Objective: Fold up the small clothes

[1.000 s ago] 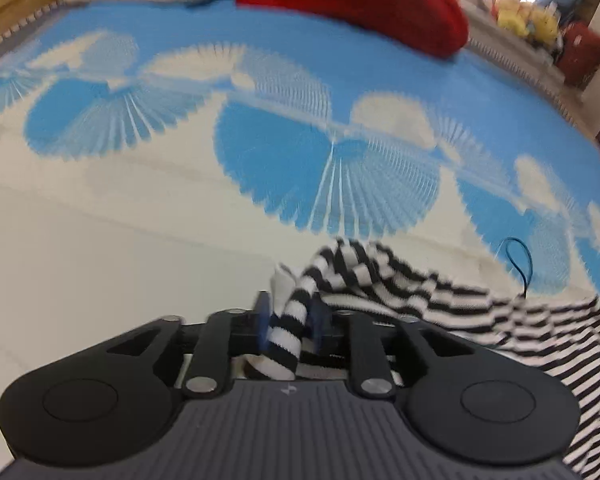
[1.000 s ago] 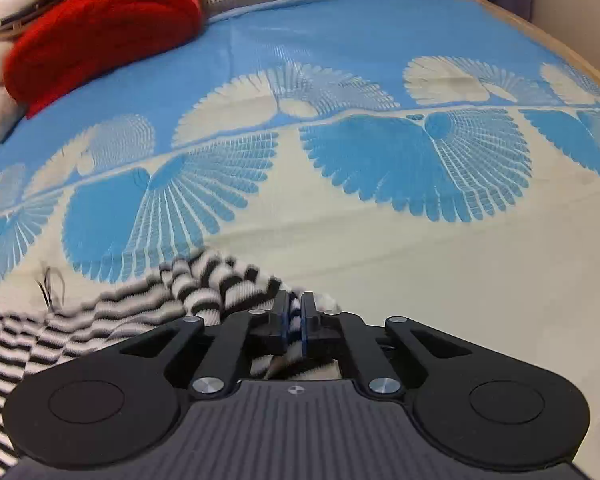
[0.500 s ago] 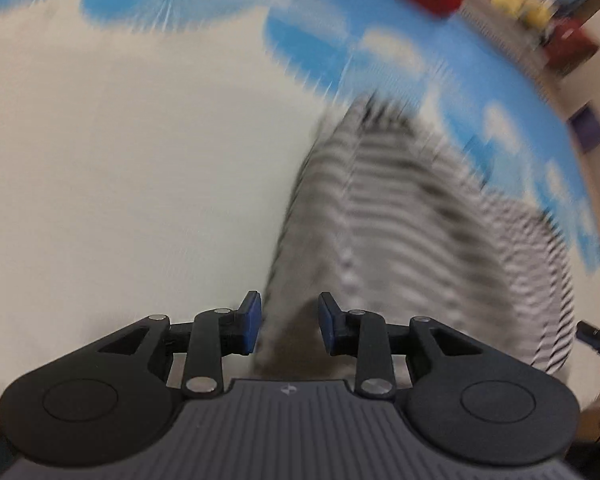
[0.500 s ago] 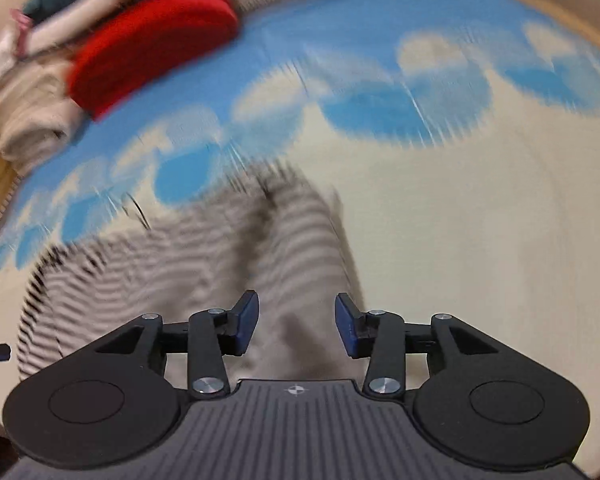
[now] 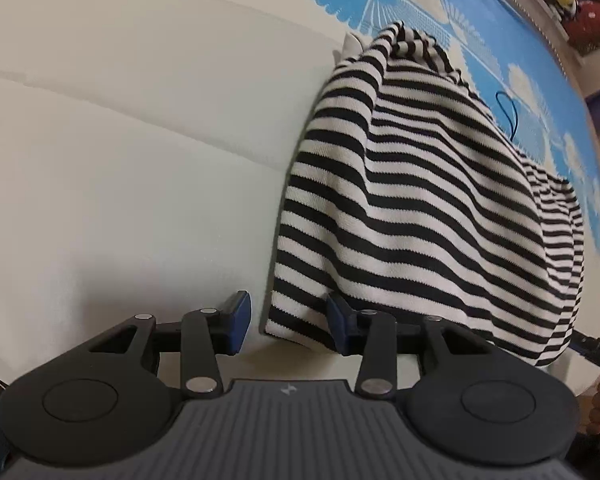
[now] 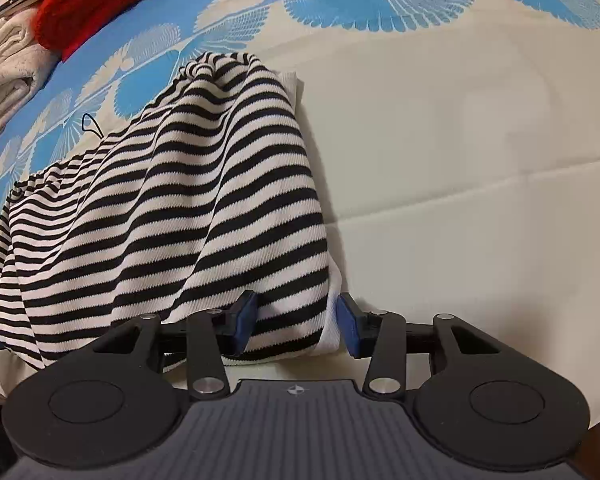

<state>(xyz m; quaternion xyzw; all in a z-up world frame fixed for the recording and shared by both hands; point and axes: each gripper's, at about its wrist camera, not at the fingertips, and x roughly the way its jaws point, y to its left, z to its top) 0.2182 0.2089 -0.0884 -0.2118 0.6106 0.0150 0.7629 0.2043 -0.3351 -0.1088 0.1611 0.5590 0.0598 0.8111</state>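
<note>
Striped black-and-white knit garment (image 5: pixel 420 200) lying on the bed (image 5: pixel 120 140), running from a bunched far end near the blue fan print down to the near hem, rumpled in soft ridges; soft, light and limp by the look of it, likely to sag and drag rather than hold a shape, with a ribbed weave that should give the pads good bite.

Left tool (image 5: pixel 288 322) opening, jaws about half apart, near left corner of the hem between them but not pinched; right tool (image 6: pixel 296 322) likewise about half open, near right corner of the hem (image 6: pixel 292 332) lying loose between its pads (image 6: pixel 244 320).

Best taken at corners or along the hem edge, both layers together; probably wise to lift both sides evenly, since one-sided pulling would skew the fold.
</note>
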